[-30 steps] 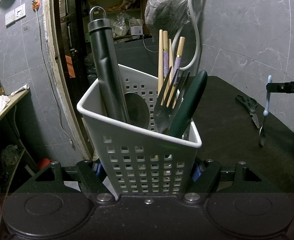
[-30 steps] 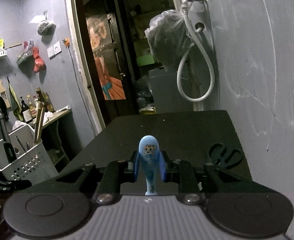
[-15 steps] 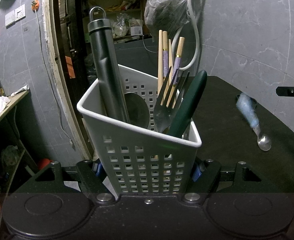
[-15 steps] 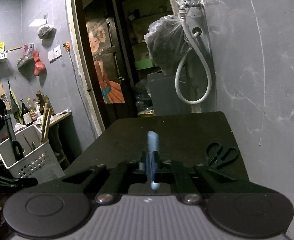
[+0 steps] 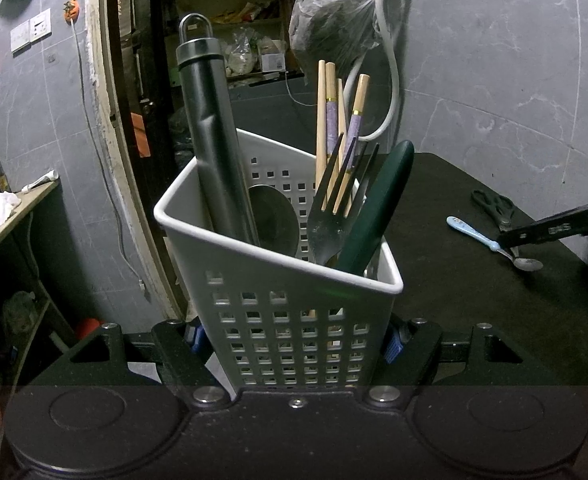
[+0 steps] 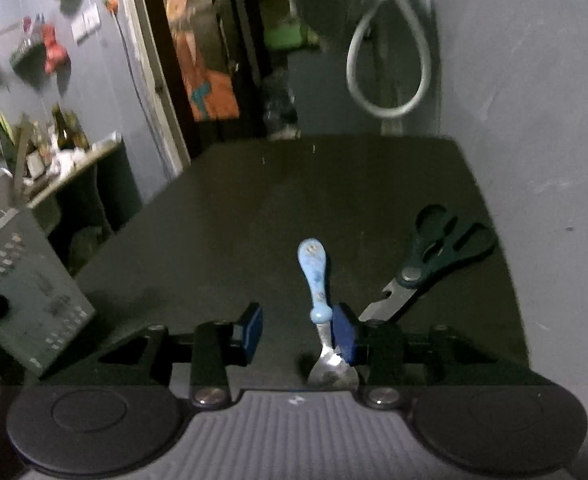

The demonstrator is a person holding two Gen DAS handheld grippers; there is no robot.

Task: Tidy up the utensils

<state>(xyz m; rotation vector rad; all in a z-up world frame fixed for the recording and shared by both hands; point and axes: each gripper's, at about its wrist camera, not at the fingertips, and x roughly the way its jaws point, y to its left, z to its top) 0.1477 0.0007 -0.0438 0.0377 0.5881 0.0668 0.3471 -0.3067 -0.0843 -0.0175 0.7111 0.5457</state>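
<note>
Two sets of tongs matter: the right gripper (image 6: 297, 330), jaws just opened and apart around the blue-handled spoon (image 6: 318, 294) lying at six o'clock on the dark table (image 6: 334, 184), should re-close squarely on the handle, while the left gripper (image 5: 296, 340) clamps the white utensil basket (image 5: 289, 304) steady at nine o'clock.

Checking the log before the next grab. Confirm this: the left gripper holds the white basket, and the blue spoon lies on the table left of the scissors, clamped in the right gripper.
Wrong in one respect: the right wrist view shows the right gripper open, jaws just widened, with the blue spoon lying loose between them on the table. The rest stands: left gripper holds the basket; scissors lie to the spoon's right.
</note>
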